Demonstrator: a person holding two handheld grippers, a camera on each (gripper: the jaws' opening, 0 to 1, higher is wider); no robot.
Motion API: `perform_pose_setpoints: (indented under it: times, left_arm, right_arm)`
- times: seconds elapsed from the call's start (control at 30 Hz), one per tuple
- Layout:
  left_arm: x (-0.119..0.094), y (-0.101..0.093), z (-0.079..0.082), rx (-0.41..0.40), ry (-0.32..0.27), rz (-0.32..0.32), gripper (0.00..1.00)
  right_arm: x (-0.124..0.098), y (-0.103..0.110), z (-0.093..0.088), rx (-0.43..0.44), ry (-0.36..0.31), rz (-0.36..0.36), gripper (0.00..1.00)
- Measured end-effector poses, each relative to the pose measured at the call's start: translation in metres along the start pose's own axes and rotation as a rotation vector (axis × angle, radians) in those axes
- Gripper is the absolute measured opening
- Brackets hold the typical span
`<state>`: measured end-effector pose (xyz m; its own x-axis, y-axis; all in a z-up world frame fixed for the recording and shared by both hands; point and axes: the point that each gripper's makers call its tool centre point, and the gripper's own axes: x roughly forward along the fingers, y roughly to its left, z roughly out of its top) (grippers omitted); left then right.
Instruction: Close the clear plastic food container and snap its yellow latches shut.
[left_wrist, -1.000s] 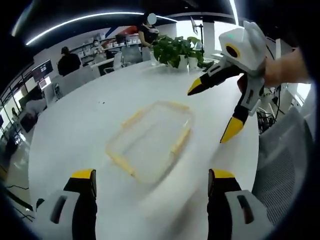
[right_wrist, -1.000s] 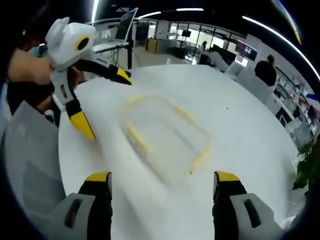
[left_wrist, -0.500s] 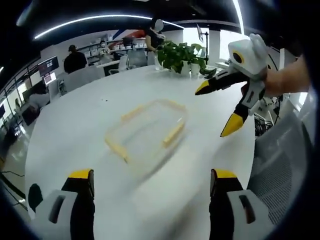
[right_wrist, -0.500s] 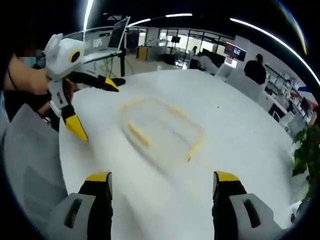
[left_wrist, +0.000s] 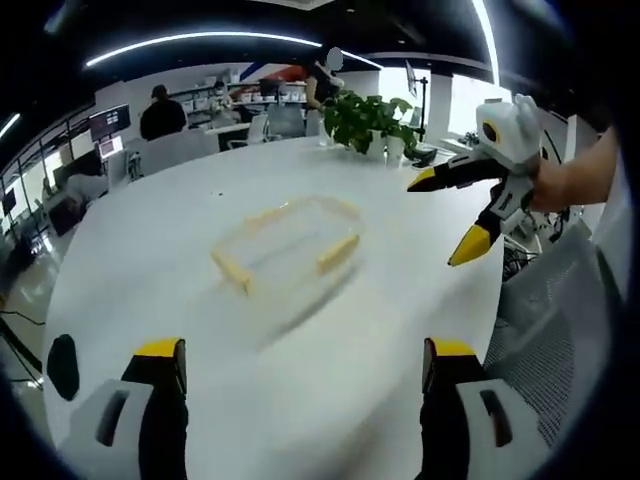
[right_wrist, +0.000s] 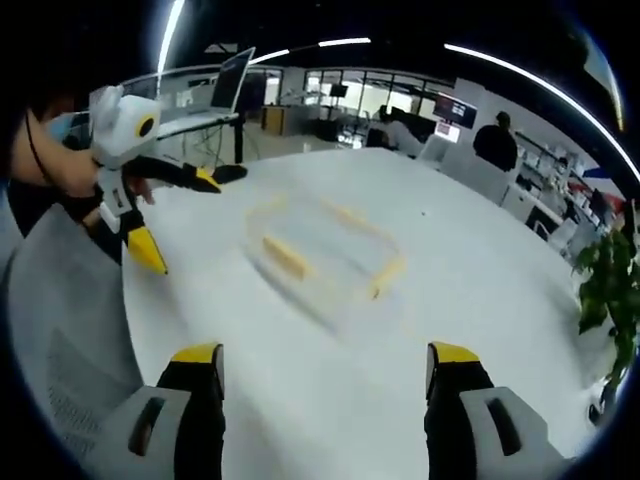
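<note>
A clear plastic food container (left_wrist: 287, 246) with yellow latches lies flat on the white table (left_wrist: 150, 260), blurred; its lid looks seated on it. In the right gripper view the container (right_wrist: 325, 250) sits mid-table, ahead of the jaws. My left gripper (left_wrist: 300, 365) is open, well short of the container, nothing between its jaws. My right gripper (right_wrist: 325, 365) is likewise open and back from it. The right gripper (left_wrist: 462, 212) also hangs open at the right of the left gripper view, held by a hand. The left gripper (right_wrist: 170, 215) appears open at the left of the right gripper view.
A potted plant (left_wrist: 365, 115) stands at the table's far side. A grey mesh chair (left_wrist: 560, 320) is beside the table edge. A laptop on a stand (right_wrist: 225, 85) is beyond the table. People sit at desks (left_wrist: 160, 115) in the background office.
Both grippers have drawn back and up from the container, which now looks smaller and farther off. Both stay open; the container has not moved on the table.
</note>
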<state>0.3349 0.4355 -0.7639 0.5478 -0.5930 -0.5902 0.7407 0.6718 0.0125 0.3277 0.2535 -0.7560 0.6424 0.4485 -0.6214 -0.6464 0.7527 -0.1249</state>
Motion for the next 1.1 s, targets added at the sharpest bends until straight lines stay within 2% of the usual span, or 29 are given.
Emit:
perform_pose_setpoints:
  times: [0.13,0.23,0.63,0.73,0.83,0.97,1.1]
  left_arm:
    - [-0.005,-0.005,-0.002,-0.005,-0.014,0.0,0.99]
    - [-0.007,-0.004,-0.008,-0.044,-0.013,0.009,0.99]
    - [-0.02,-0.005,-0.014,-0.124,-0.058,0.018,0.99]
    - [-0.024,-0.003,-0.01,-0.121,-0.068,0.026,0.99]
    - [-0.027,-0.002,-0.012,-0.12,-0.069,0.027,0.99]
    - [-0.029,-0.001,-0.009,-0.133,-0.083,0.03,0.99]
    - [-0.027,-0.004,-0.011,-0.107,-0.065,0.026,0.99]
  right_arm:
    - [-0.005,0.002,-0.002,0.005,-0.015,-0.004,0.83]
    - [-0.01,0.003,-0.003,0.0,-0.036,-0.016,0.82]
    - [-0.025,0.006,-0.014,0.024,-0.064,-0.041,0.83]
    - [-0.027,0.008,-0.019,0.021,-0.061,-0.042,0.83]
    - [-0.03,0.009,-0.021,0.026,-0.067,-0.052,0.83]
    - [-0.032,0.004,-0.017,0.033,-0.081,-0.063,0.83]
    - [-0.031,0.003,-0.02,0.039,-0.071,-0.064,0.83]
